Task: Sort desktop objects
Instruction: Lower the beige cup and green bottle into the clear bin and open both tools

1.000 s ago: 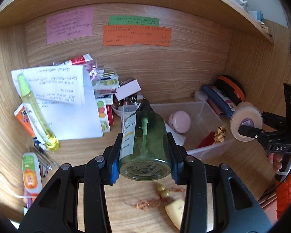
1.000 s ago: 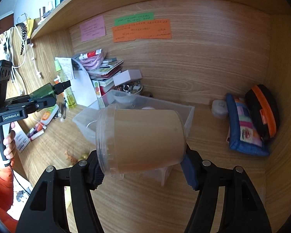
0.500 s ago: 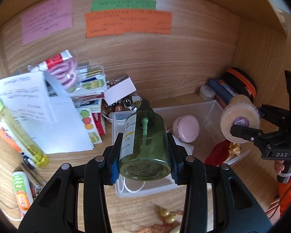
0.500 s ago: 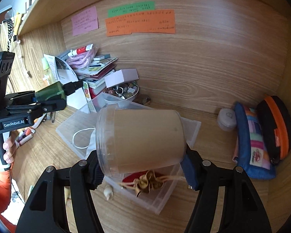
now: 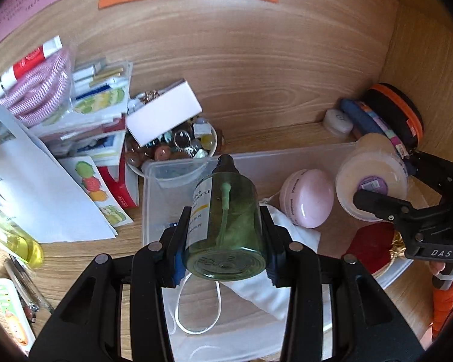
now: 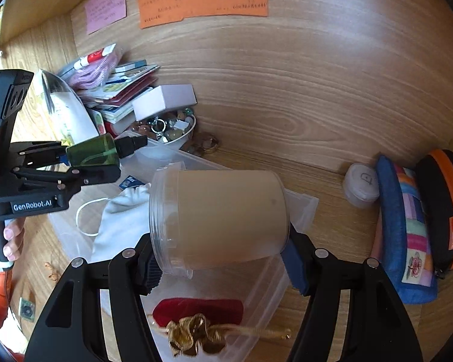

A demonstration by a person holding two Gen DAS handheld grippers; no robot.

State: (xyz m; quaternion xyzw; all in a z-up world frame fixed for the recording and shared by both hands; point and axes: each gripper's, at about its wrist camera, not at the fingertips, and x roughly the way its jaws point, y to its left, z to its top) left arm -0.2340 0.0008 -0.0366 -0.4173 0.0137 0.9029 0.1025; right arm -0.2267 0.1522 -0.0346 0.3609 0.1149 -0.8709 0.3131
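Left gripper (image 5: pixel 225 235) pinching a green pump bottle (image 5: pixel 226 226), pads pressed on both flanks, base toward the lens, black cap pointing away; held above the clear plastic bin (image 5: pixel 154 178) on the counter (image 5: pixel 75 256). Right gripper (image 6: pixel 220 256) clamped on a frosted beige jar (image 6: pixel 220 217), lying sideways between the pads, also over the bin.

Left wrist view only: pink round case (image 5: pixel 308 199) inside the bin beside a white drawstring pouch (image 5: pixel 271 280); yellow spray bottle (image 5: pixel 24 244) and white paper sheet (image 5: pixel 39 199) at left on the counter; jar's labelled end face visible at right.

Right wrist view only: red velvet pouch with gold tie (image 6: pixel 196 316) in the near end of the bin, unobstructed; blue patchwork case (image 6: pixel 407 232) and orange-trimmed black case (image 6: pixel 444 211) against the right wall; a hand (image 6: pixel 10 241) on the left gripper's handle.

Both views: bowl of beads (image 5: pixel 172 147) behind the bin, white box (image 5: pixel 163 114) resting on it.
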